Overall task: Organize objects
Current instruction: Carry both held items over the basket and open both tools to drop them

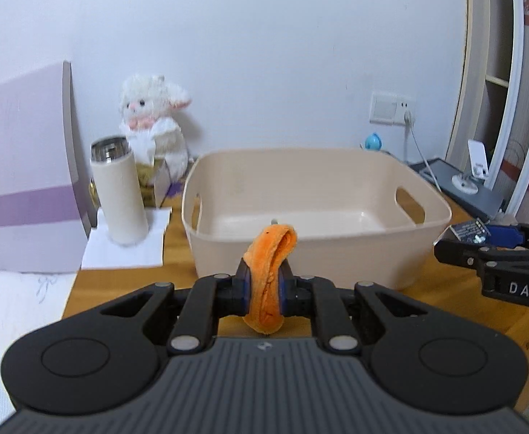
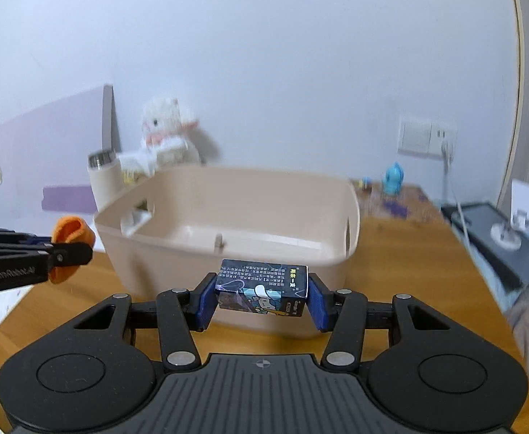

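Left gripper (image 1: 264, 291) jaws clench an orange plush piece (image 1: 268, 276); right gripper (image 2: 262, 298) jaws clamp a small printed box (image 2: 262, 287), both short of the beige bin (image 1: 315, 217) (nearly empty). Early release risks drops onto the table (image 2: 409, 264).

Soft, even room light; my right view smears the plush rabbit (image 2: 168, 133) with blur, and edges bow darkly.

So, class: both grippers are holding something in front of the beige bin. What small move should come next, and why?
Probably carry both forward over the beige bin rim. The left gripper clamps an orange plush piece, the right gripper a small dark printed box. Both hang short of the near wall, and the bin looks nearly empty.
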The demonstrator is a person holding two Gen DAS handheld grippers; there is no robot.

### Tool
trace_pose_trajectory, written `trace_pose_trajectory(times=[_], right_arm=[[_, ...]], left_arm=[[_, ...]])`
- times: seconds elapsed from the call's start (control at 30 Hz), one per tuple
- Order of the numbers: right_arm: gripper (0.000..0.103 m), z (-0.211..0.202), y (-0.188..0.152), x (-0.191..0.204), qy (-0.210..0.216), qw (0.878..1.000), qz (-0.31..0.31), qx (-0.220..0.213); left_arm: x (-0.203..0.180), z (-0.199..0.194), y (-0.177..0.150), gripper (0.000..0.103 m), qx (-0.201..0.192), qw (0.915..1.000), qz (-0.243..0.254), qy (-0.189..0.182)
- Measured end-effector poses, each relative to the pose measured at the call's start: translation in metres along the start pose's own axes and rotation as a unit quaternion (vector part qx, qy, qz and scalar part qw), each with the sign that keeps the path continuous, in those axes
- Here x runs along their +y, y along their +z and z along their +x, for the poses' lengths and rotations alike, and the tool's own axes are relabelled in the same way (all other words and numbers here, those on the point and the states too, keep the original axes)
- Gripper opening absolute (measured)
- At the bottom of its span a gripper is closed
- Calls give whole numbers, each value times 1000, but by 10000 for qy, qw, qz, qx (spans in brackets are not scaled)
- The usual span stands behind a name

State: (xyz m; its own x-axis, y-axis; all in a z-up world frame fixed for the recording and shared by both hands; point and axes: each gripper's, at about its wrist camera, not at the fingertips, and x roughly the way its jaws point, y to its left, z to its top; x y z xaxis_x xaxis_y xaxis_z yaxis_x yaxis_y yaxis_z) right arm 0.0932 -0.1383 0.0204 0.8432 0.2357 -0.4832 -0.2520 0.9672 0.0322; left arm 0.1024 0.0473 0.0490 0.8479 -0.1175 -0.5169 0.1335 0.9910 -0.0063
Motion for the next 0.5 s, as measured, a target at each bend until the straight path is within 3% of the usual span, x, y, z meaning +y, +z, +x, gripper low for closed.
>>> trace_pose_trajectory(times=[0.27, 0.5], right_arm=[[48, 7, 38, -9, -88, 9992, -117, -365], [48, 40, 66, -8, -162, 9988, -288, -366]], left_arm=[[0, 16, 33, 16, -116, 9998, 82, 131], [-8, 65, 60, 16, 142, 9994, 251, 217]])
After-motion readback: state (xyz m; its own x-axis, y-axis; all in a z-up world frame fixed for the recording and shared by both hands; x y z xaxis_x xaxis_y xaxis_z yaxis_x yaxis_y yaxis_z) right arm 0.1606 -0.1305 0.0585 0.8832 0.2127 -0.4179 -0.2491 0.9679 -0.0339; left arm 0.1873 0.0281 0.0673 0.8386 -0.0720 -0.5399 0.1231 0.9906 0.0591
